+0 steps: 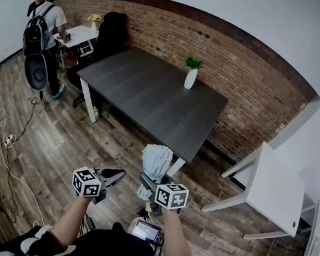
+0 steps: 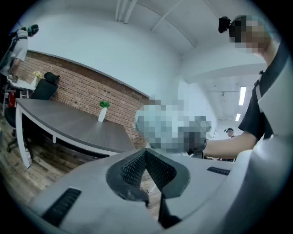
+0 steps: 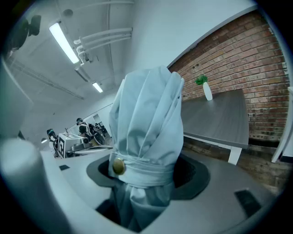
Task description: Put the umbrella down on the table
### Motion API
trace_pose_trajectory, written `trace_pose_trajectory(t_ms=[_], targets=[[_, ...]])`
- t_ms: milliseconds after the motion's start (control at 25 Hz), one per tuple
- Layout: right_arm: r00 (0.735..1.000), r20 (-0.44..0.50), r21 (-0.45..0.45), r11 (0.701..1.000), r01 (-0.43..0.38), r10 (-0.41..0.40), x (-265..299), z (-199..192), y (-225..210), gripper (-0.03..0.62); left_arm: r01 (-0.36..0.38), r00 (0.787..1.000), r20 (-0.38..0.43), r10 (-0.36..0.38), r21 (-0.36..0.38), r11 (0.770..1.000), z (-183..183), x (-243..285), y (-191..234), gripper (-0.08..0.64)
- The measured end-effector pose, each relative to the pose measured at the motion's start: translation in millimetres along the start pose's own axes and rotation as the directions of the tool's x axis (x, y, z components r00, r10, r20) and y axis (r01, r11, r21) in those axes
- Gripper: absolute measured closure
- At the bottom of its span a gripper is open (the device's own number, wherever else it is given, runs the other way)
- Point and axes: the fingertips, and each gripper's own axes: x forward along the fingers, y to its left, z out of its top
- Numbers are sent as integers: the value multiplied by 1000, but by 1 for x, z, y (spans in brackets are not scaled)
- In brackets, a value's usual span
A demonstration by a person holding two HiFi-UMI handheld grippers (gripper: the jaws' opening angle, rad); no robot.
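Note:
A folded pale blue umbrella (image 1: pixel 156 160) stands upright in my right gripper (image 1: pixel 150 192), in front of the near corner of the dark grey table (image 1: pixel 151 96). In the right gripper view the umbrella (image 3: pixel 146 119) fills the middle, its strap and brass snap wrapped around the folds, and my right gripper (image 3: pixel 146 170) is shut on its lower part. My left gripper (image 1: pixel 115 176) hovers just left of the umbrella, apart from it. In the left gripper view my left gripper (image 2: pixel 145 153) has its ribbed pads meeting at the tips with nothing between them.
A white vase with a green plant (image 1: pixel 191 77) stands near the table's far edge by the brick wall. A white desk (image 1: pixel 274 190) is at the right. A person with a backpack (image 1: pixel 43 31) and a black office chair (image 1: pixel 110 34) are at the back left. Cables (image 1: pixel 8 139) lie on the wood floor.

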Motion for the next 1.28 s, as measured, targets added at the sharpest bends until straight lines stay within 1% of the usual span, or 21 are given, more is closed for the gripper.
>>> trace_pose_trajectory(t_ms=[400,600,760,1080,1280], targets=[[1000,-16,-30,1000,-1,1,3,0,7,290,11,1000,6,-11,14,1000,6,1,-6,557],[1000,-16,-28,1000,-10,10,3,2,11,290,15,1000,12,-15,21,1000,9,0,-9,557],[1000,-31,-34,999,-9,8,2,-1,13,290,42,998,37,-42,16,999,13,-1,-16,557],[999,-31,-26,999,-18,18,0,-4,16,290,41,999,19,-41,15,999,8,-3,-18,557],[999,-26,-16,1000,-19,19,-2,-5,13,290,43,999,30,-44,26,999,9,-2,-21,557]])
